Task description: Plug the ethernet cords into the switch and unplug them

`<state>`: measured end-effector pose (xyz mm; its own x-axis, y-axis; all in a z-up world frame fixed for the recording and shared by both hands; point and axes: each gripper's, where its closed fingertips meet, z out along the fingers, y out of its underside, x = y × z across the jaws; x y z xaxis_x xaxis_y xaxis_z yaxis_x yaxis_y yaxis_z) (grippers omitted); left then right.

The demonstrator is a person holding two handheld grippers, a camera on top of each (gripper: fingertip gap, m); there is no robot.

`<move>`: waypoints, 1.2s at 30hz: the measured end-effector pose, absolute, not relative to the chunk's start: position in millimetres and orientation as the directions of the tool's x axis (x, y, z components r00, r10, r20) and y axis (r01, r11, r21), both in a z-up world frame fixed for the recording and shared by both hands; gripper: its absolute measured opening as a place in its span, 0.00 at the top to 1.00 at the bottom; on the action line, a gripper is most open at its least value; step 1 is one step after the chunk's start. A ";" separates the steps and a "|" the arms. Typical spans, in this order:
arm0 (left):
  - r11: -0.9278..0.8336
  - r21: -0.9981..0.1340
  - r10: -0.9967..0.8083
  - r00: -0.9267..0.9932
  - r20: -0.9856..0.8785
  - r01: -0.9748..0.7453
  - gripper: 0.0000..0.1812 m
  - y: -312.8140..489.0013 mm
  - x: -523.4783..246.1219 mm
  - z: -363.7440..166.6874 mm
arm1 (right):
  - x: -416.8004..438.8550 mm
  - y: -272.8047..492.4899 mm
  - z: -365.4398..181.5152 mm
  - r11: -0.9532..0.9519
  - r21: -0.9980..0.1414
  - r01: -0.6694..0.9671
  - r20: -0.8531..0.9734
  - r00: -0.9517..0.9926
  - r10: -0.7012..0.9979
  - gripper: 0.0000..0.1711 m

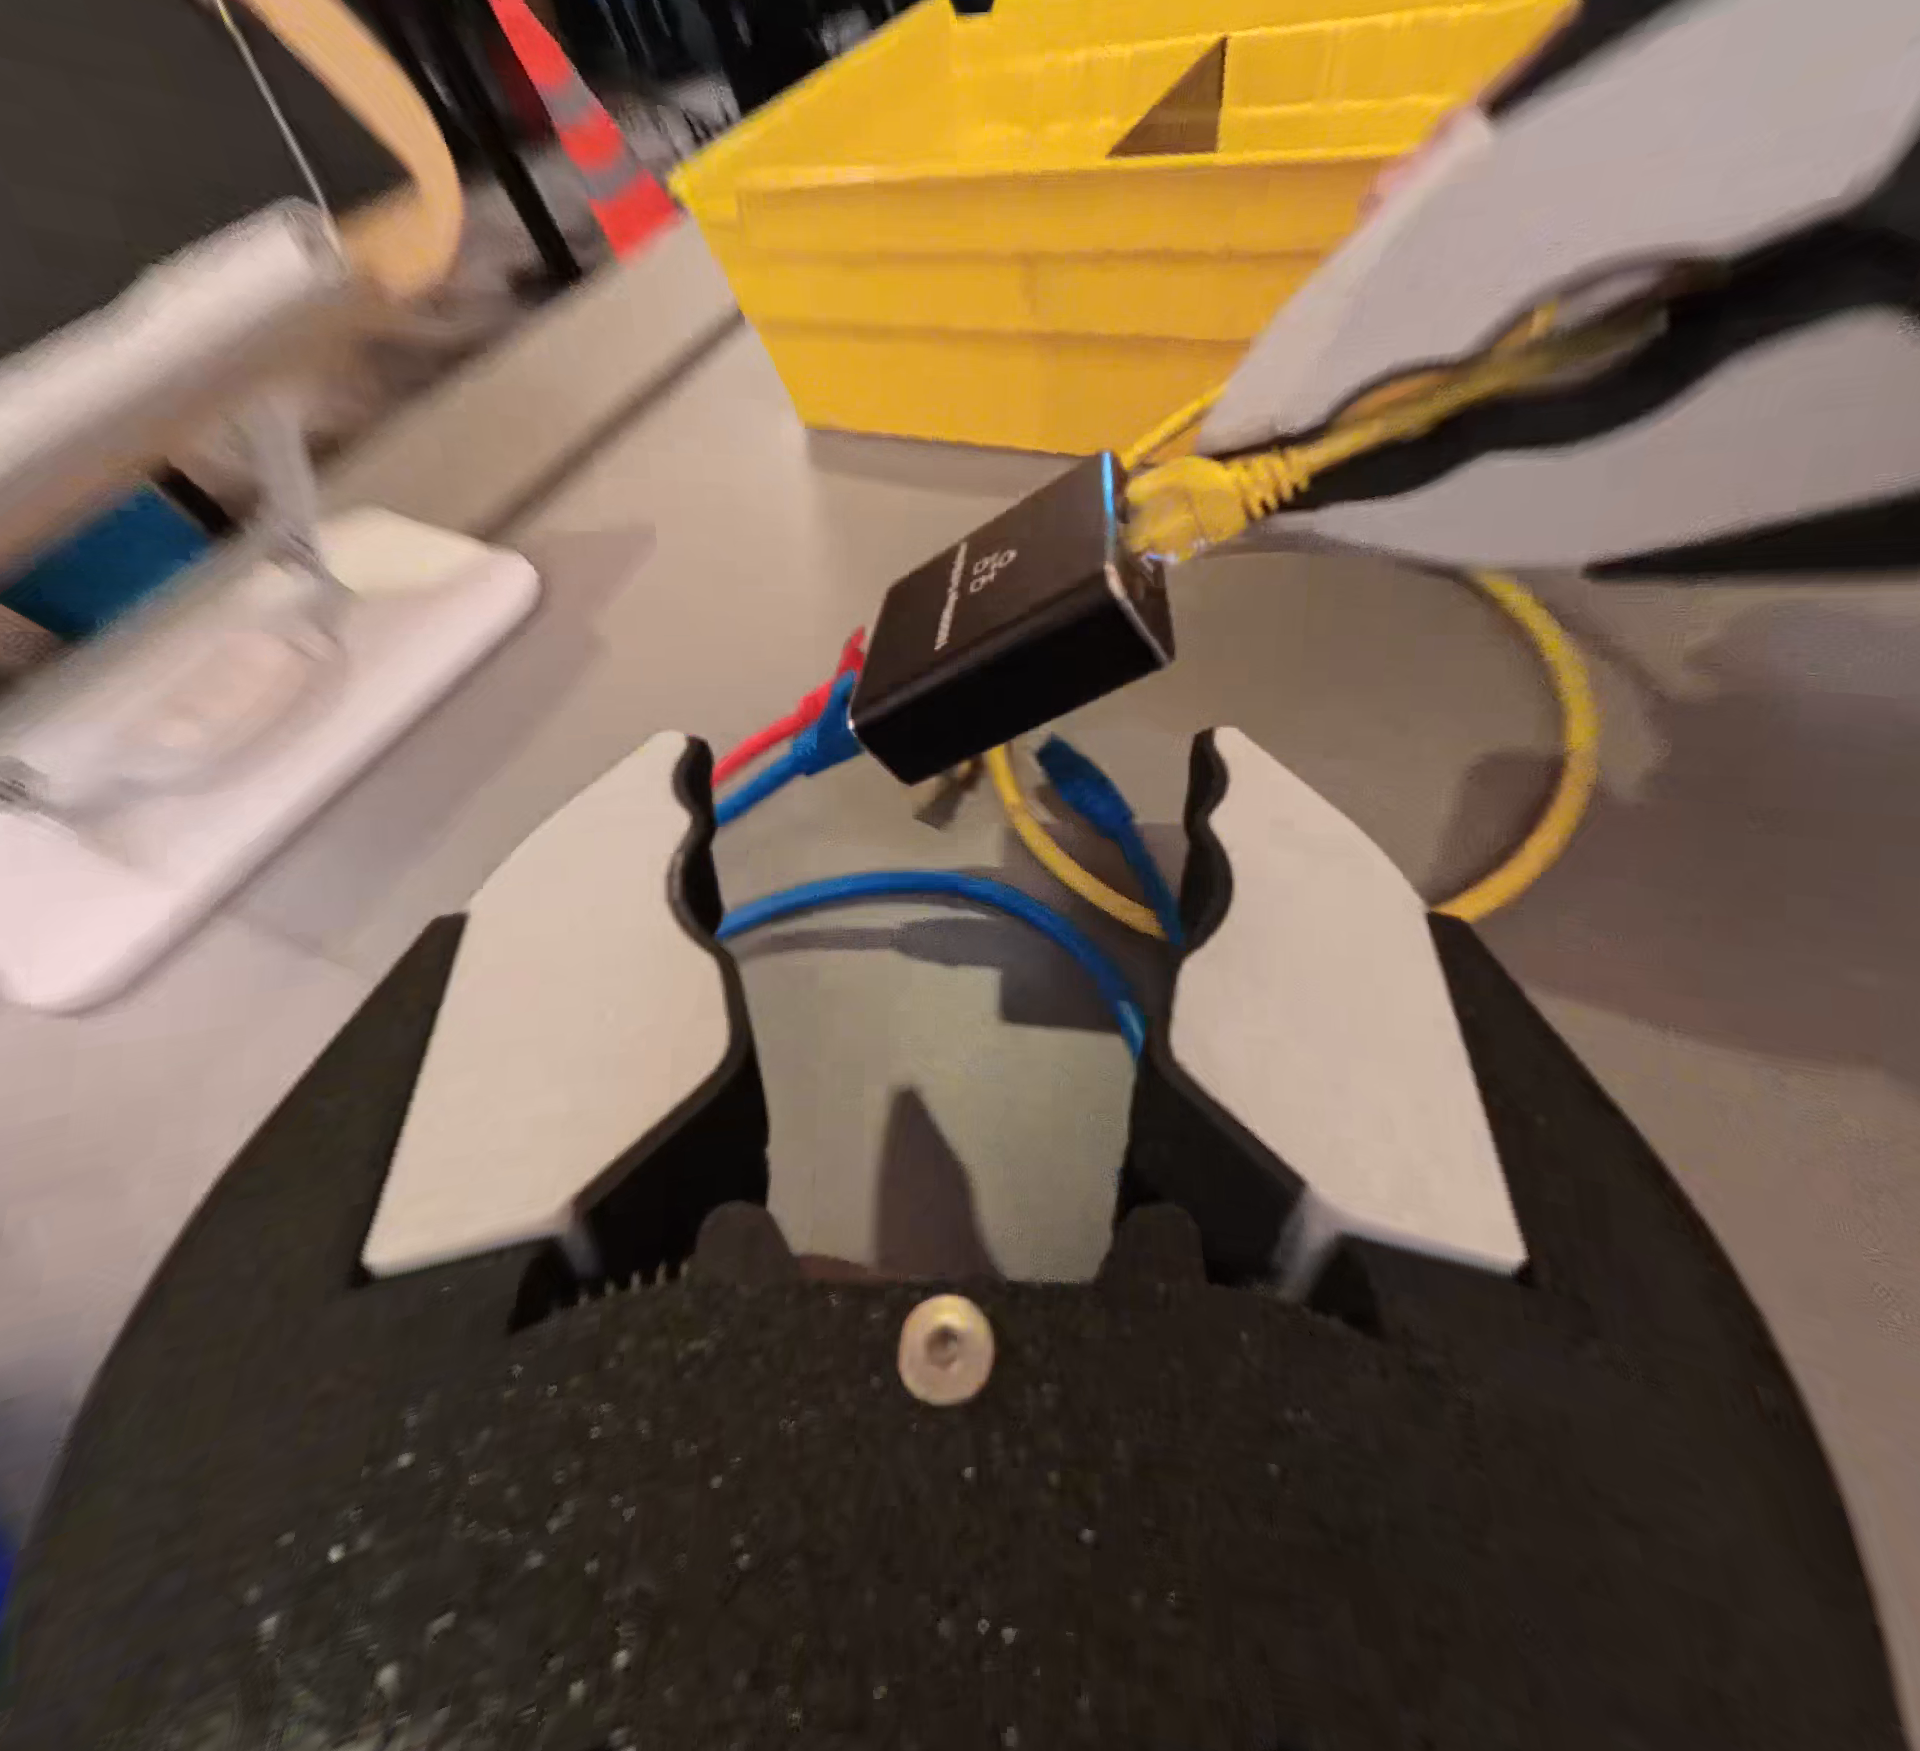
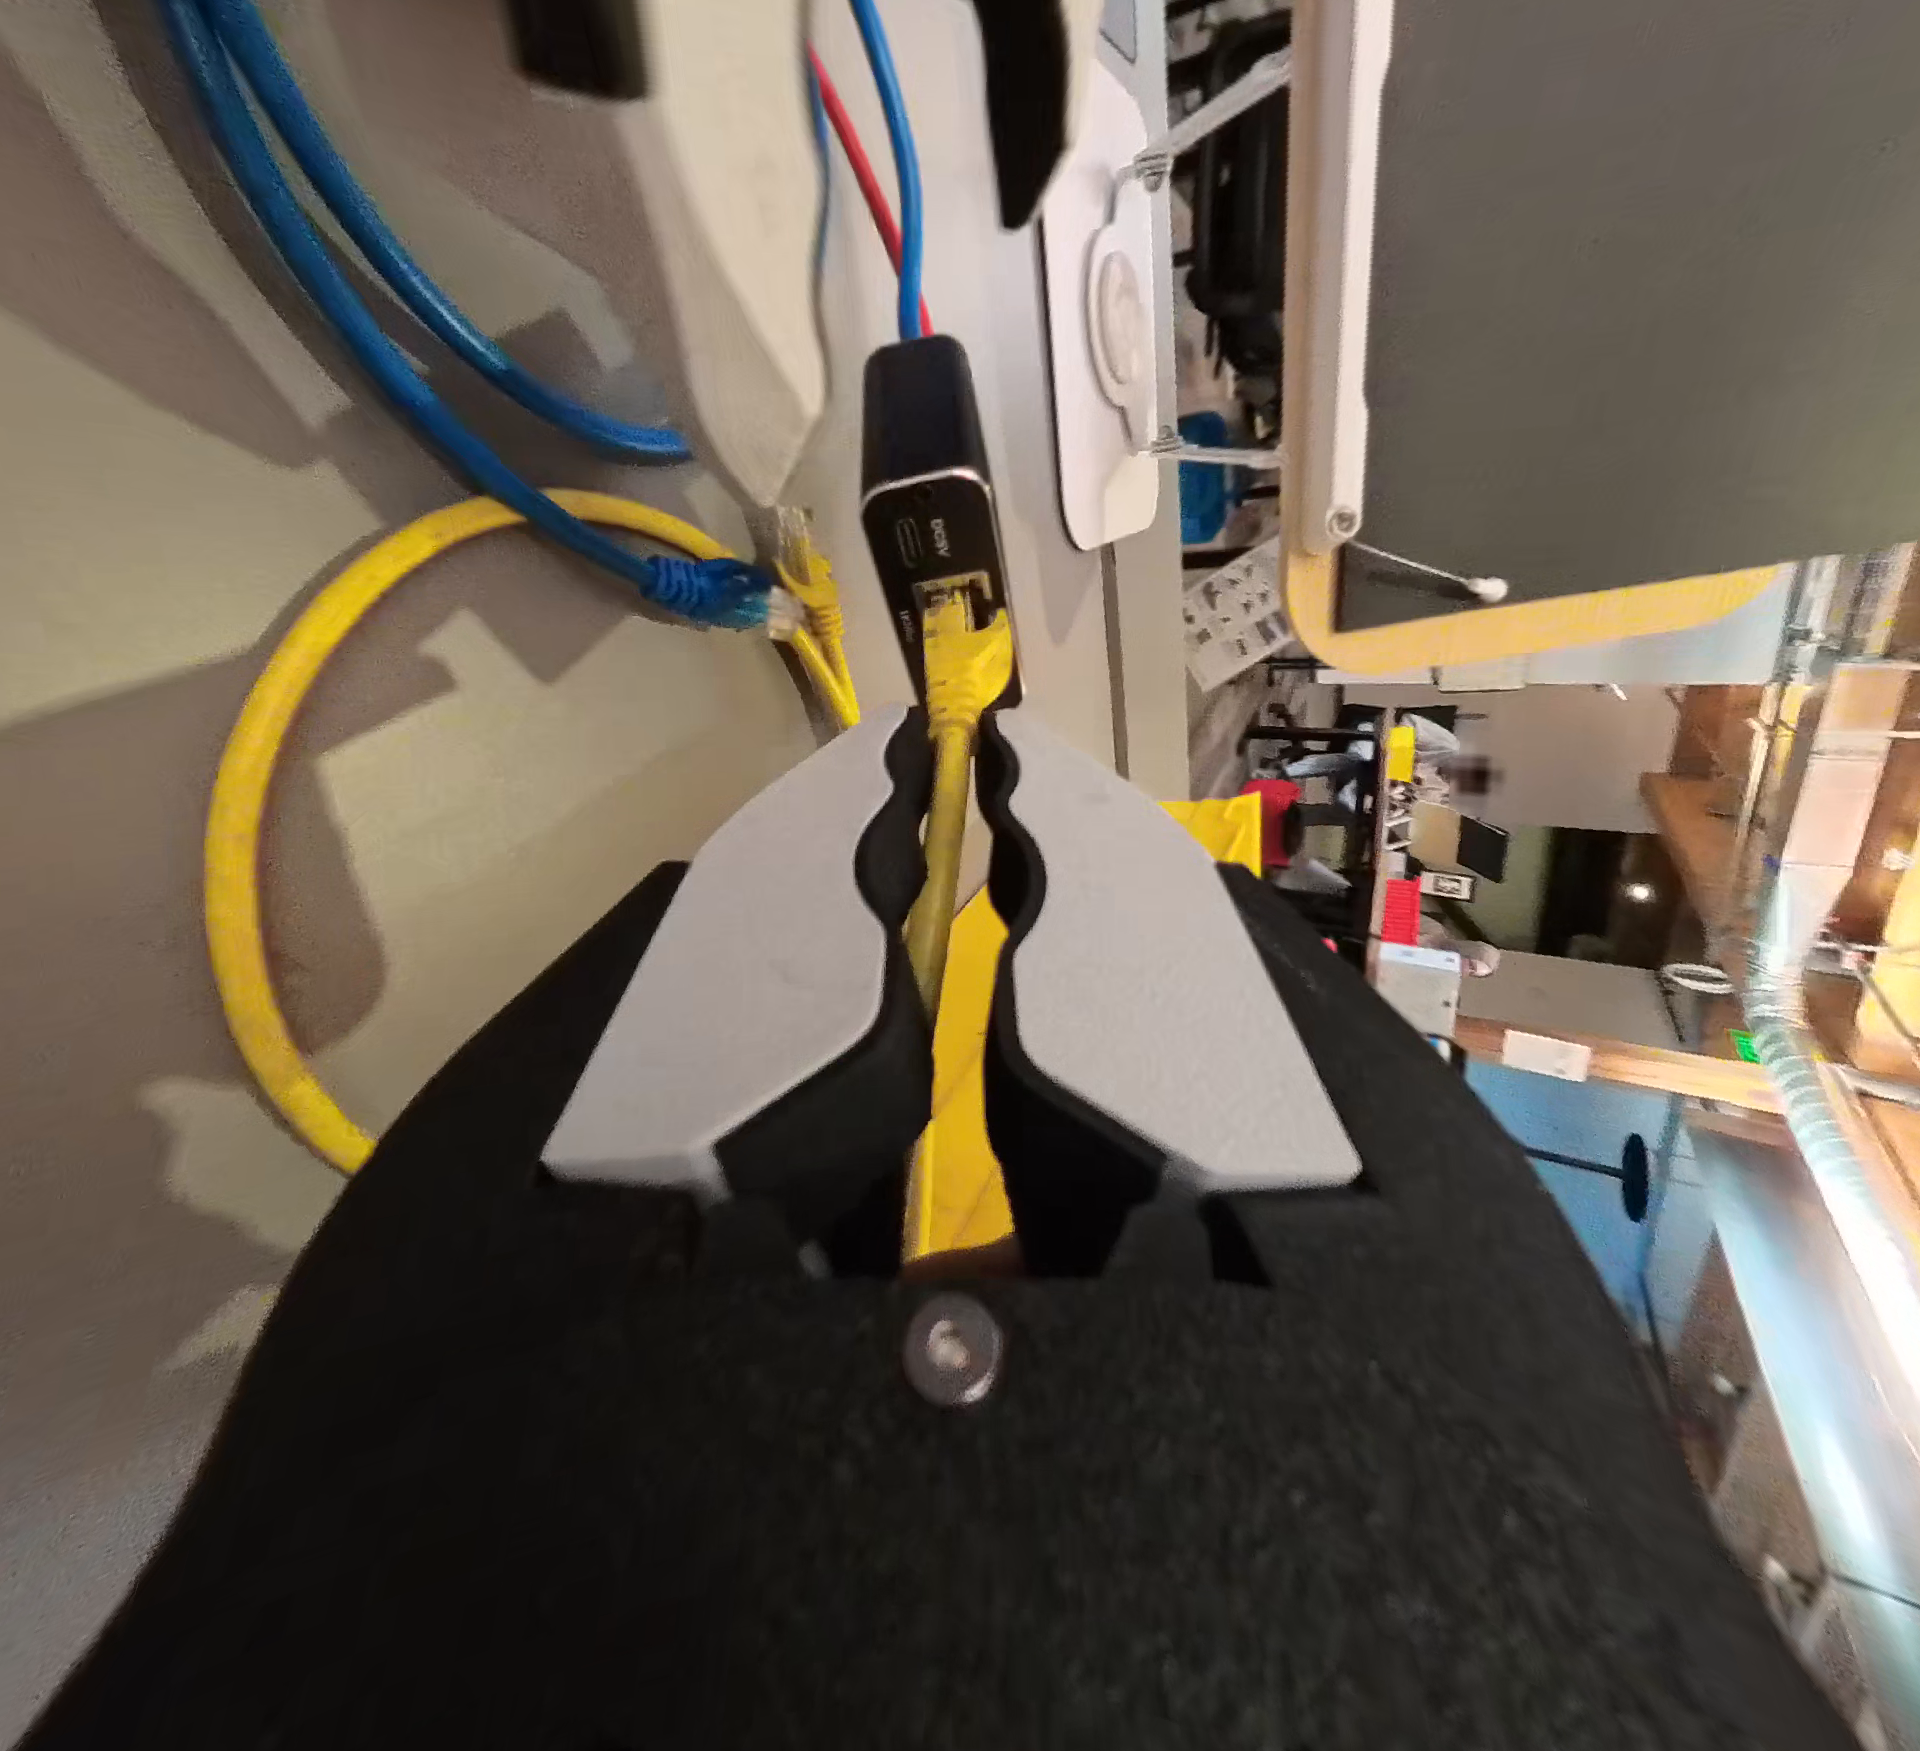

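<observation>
Overhead, grey tabletop (image 1: 623, 558), yellow bin (image 1: 1039, 267)

Switch mid-frame, cords below and right, bin behind
In the left wrist view the switch (image 1: 1013, 626) sits at centre, above the table (image 1: 644, 496); cords (image 1: 1101, 870) lie lower centre and right, a bin (image 1: 1039, 247) upper centre behind, a stand base (image 1: 260, 725) at left

The switch (image 1: 1013, 636) is glossy black. Cords run yellow (image 1: 1548, 735), blue (image 1: 935, 891) and red (image 1: 764, 745). The bin (image 1: 1039, 278) is bright yellow, the bench (image 1: 644, 579) plain grey. Both tongs (image 1: 951, 828) (image 2: 954, 745) are grey with black pads.
</observation>
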<state>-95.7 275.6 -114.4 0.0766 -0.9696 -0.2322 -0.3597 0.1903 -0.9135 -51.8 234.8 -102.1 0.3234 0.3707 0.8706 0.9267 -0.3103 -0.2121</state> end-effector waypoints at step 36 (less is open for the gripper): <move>0.782 -0.442 -0.474 0.041 -0.880 -0.439 0.86 257.4 -95.3 -120.4 | -99.7 234.7 -111.5 0.034 -0.074 0.997 0.820 0.041 0.570 0.87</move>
<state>-95.3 257.4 -120.4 0.0413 -0.4740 -0.8796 -0.4388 0.7823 -0.4421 -99.7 234.7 -111.5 0.0413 0.5705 0.8203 0.9967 0.0337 -0.0736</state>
